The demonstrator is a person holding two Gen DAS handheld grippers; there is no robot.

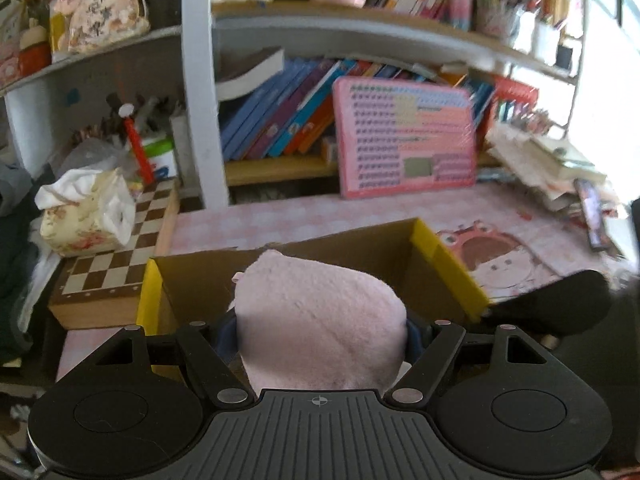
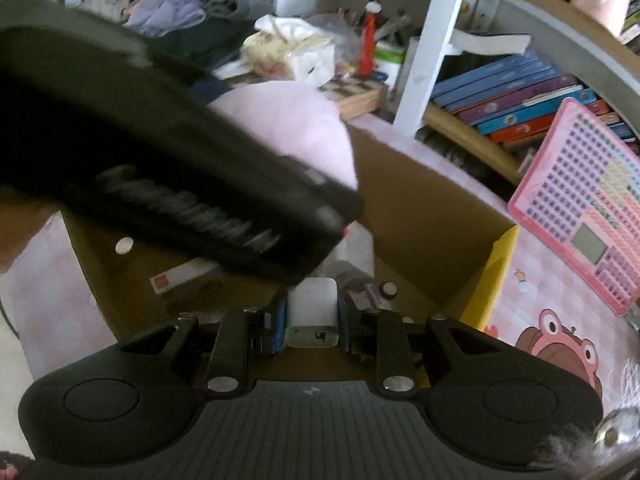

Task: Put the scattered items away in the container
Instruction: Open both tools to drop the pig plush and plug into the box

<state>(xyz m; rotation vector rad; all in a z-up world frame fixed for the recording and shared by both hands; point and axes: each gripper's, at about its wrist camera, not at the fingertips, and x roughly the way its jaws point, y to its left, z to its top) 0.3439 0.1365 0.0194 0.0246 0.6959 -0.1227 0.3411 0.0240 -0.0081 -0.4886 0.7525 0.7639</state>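
Left gripper (image 1: 322, 332): closed on a pink plush toy (image 1: 320, 320), held just above the near edge of the cardboard box (image 1: 380, 248).
Cardboard box: open, directly ahead of both tools, yellow flaps at its sides.
Right gripper (image 2: 312, 312): clamped on a small white adapter (image 2: 313, 310), over the box interior (image 2: 420, 208).
Chessboard (image 1: 120, 248): beyond the left gripper, left of the box.

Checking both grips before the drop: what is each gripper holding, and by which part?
Left gripper: pink plush toy, jaws on its sides. Right gripper: small white box, jaws on its sides.
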